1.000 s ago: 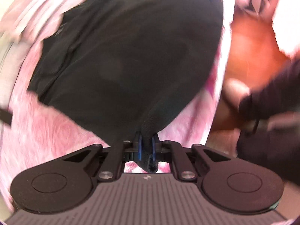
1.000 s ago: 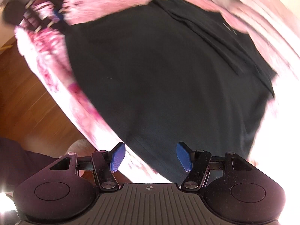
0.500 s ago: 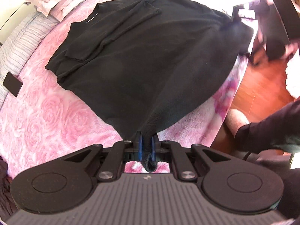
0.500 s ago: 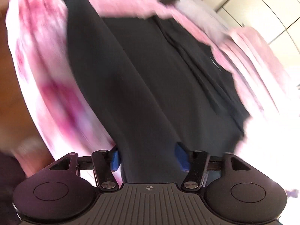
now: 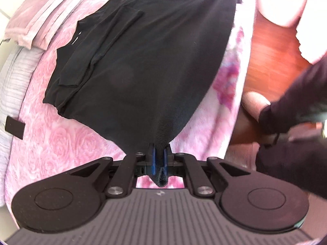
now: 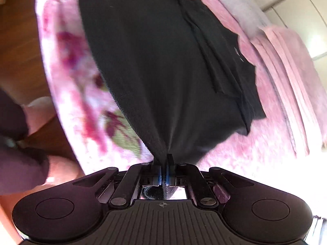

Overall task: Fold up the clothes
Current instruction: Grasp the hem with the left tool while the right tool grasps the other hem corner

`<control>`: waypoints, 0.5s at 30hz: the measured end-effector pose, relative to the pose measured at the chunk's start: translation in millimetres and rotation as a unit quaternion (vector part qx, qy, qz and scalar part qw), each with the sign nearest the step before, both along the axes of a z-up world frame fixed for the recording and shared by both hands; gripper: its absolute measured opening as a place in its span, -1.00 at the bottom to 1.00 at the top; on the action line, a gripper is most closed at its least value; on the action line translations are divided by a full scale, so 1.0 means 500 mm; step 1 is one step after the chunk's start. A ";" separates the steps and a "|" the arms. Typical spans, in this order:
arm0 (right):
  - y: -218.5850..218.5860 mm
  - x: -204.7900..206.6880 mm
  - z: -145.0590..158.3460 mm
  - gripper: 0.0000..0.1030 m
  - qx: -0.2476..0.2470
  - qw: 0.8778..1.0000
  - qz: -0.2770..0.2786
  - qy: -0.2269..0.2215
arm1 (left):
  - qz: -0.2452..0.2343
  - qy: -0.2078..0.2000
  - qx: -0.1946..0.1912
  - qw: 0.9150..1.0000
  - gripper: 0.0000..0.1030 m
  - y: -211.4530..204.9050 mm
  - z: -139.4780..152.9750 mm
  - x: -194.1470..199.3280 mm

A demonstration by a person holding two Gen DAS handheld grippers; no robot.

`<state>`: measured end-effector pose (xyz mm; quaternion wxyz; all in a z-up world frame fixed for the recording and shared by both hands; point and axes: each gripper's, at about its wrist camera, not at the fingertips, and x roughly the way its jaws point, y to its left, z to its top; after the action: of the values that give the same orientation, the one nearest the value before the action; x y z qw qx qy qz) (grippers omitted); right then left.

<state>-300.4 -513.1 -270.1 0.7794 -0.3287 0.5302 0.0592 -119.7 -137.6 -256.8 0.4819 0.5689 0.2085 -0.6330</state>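
A black garment (image 5: 143, 61) lies spread on a pink rose-patterned bed cover (image 5: 51, 143), its sleeves folded in over the body. My left gripper (image 5: 159, 159) is shut on one bottom corner of it, and a tuft of black cloth pokes out behind the blue pads. In the right wrist view the same black garment (image 6: 163, 61) stretches away from my right gripper (image 6: 163, 169), which is shut on the other bottom corner. Both corners are lifted off the cover, so the hem hangs taut near the bed's edge.
A folded pink blanket (image 5: 36, 16) and a grey striped pillow (image 5: 12, 77) lie at the head of the bed. A small dark flat object (image 5: 15, 127) rests on the cover. Beside the bed are a wooden floor (image 5: 271, 61) and a person's dark sleeve (image 5: 294, 102).
My right gripper was open around the hem and has shut on its corner. The left gripper kept its grip and the hem has come up off the cover.
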 end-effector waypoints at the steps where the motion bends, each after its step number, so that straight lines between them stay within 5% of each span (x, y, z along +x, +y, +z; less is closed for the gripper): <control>1: 0.008 -0.011 0.014 -0.96 0.010 1.000 0.008 0.006 | -0.003 0.001 0.005 1.000 -0.91 0.011 0.008 -0.005; 15: 0.063 -0.163 0.150 -0.97 0.129 0.975 0.080 0.159 | -0.012 0.059 0.102 0.993 -0.91 0.153 0.098 -0.117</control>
<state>-382.1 -481.7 -195.0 0.7135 -0.2530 0.6074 0.2408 -178.5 -61.1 -207.8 0.4008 0.5791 0.2934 -0.6464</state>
